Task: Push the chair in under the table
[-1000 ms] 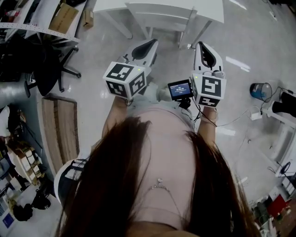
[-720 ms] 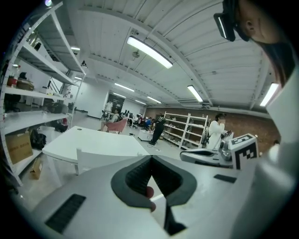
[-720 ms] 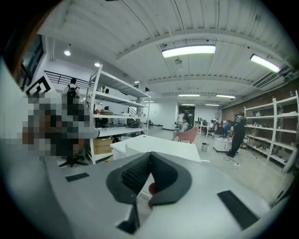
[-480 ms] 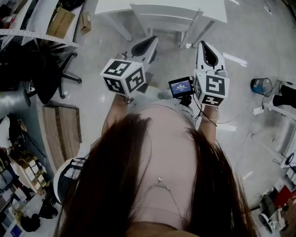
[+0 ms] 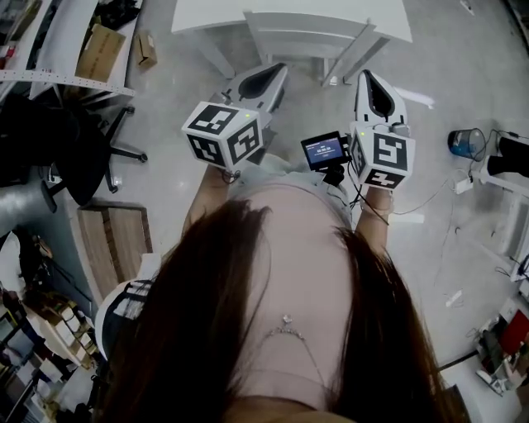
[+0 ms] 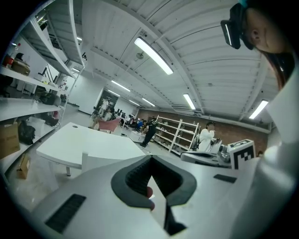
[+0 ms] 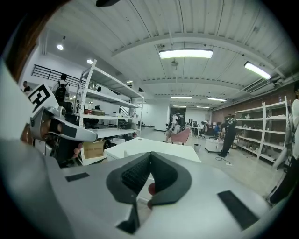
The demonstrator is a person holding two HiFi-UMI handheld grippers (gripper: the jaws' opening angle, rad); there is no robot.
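Observation:
A white table (image 5: 207, 12) stands at the top of the head view. A white chair (image 5: 306, 33) sits in front of it, seat partly out, its legs slanting toward me. My left gripper (image 5: 277, 73) is held level, jaws shut and empty, its tip just short of the chair's left side. My right gripper (image 5: 369, 78) is likewise shut and empty, close to the chair's right leg. In the left gripper view the table (image 6: 79, 144) and the chair's back (image 6: 103, 161) lie just ahead of the shut left gripper (image 6: 150, 164). The right gripper (image 7: 148, 156) points at the table (image 7: 154, 145).
A black office chair (image 5: 83, 132) stands at the left, a wooden board (image 5: 111, 248) lies on the floor below it. A cardboard box (image 5: 95, 41) sits under shelving at top left. A blue container (image 5: 467, 142) and cables (image 5: 430, 202) are on the floor at the right.
Both grippers have moved forward together toward the chair and table, which now sit closer to their tips. The jaws stayed shut.

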